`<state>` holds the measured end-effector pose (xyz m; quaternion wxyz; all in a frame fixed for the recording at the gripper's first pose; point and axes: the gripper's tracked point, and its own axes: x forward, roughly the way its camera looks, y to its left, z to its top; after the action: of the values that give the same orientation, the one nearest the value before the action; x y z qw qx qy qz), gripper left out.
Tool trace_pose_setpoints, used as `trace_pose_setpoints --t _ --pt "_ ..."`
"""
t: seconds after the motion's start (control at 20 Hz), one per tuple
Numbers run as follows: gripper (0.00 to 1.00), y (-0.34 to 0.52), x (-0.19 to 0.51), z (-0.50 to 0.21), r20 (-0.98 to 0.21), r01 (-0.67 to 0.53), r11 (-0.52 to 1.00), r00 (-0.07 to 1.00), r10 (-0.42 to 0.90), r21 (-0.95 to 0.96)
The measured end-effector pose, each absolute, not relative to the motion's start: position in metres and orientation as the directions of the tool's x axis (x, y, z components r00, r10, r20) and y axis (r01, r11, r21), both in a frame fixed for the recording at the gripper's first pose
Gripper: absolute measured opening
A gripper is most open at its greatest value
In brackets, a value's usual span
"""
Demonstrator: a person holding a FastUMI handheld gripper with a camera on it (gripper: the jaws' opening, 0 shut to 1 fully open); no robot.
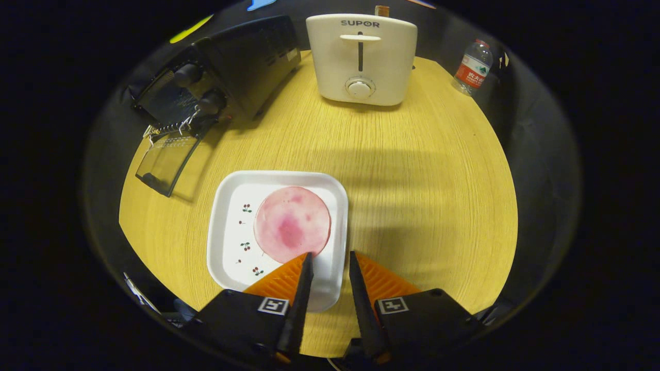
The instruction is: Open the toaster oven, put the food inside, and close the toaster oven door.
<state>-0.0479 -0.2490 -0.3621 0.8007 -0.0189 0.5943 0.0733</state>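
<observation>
Hovering low at the bottom centre of the frame, the gripper (330, 260) is holding its two fingers a narrow gap apart, with nothing between them. The left tip is sitting over the near right corner of the white plate (227, 216), just at the edge of the round pink slice of food (292, 223); the right tip is hanging over bare wood of the table (428, 170), just outside the plate rim.

Being a flat disc, the slice is showing no long axis and no heading; it is lying face-up on the plate, right of the small cherry prints.

At the upper left of the frame the black toaster oven (227, 72) is standing with its glass door (167, 162) already dropped open onto the table, its mouth facing toward the lower left. A white toaster (361, 56) is standing at top centre, a water bottle (473, 67) at upper right.

Judging from this, the thin, limp slice could slip, fold or tear if pinched only at its rim, and the plate could be nudged or tipped by a finger catching its edge.
</observation>
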Motion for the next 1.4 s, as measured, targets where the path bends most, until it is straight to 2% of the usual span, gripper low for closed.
trace_pose_setpoints --t 0.1,0.2,0.4,0.45,0.55,0.6,0.85,1.1,1.4 --pt "0.46 -0.249 -0.050 -0.362 -0.963 -0.136 0.989 0.254 0.092 0.059" --pt "0.46 -0.249 -0.051 -0.363 -0.970 -0.140 0.988 0.226 0.090 0.059" --pt "0.27 -0.248 -0.050 -0.367 -0.972 -0.114 0.990 0.208 0.109 0.087" --pt "0.19 -0.248 -0.051 -0.363 -0.972 -0.107 0.988 0.197 0.128 0.108" --pt "0.11 -0.247 -0.049 -0.367 -0.967 -0.080 0.985 0.191 0.168 0.156" --pt "0.03 -0.245 -0.052 -0.361 -0.966 -0.067 0.979 0.163 0.199 0.191" --pt "0.02 -0.243 -0.053 -0.364 -0.956 -0.018 0.968 0.152 0.250 0.250" --pt "0.02 -0.224 -0.058 -0.362 -0.925 0.157 0.914 0.145 0.352 0.373" --pt "0.02 -0.205 -0.062 -0.337 -0.863 0.298 0.814 0.259 0.434 0.499"
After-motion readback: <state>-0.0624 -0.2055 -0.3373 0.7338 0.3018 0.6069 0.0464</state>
